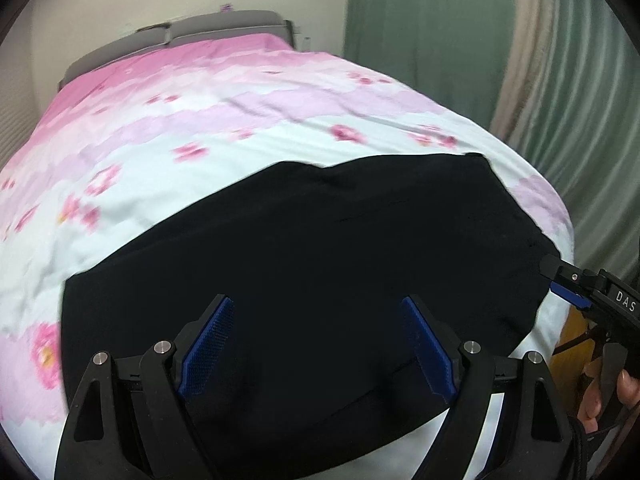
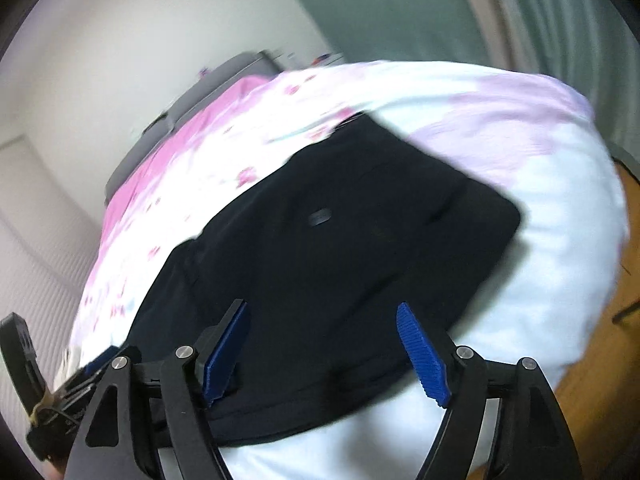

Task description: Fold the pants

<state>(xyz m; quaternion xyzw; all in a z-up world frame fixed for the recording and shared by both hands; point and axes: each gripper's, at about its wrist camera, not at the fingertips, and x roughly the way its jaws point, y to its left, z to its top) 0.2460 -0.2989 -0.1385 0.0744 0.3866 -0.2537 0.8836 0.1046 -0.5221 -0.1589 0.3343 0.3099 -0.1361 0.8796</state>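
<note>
The black pants point(image 1: 304, 248) are lying folded into a compact shape on the bed point(image 1: 168, 148), which is wearing a pink flowered sheet, near its corner. The left claw point(image 1: 316, 344) is hanging above the pants with its jaws standing wide, gripping nothing. The right claw point(image 2: 324, 348) is also standing wide over the pants, with nothing between its blue pads point(image 2: 424, 356).

pants point(image 1: 304, 240) | black, folded into compact slab | flat on bed's near end
</note>
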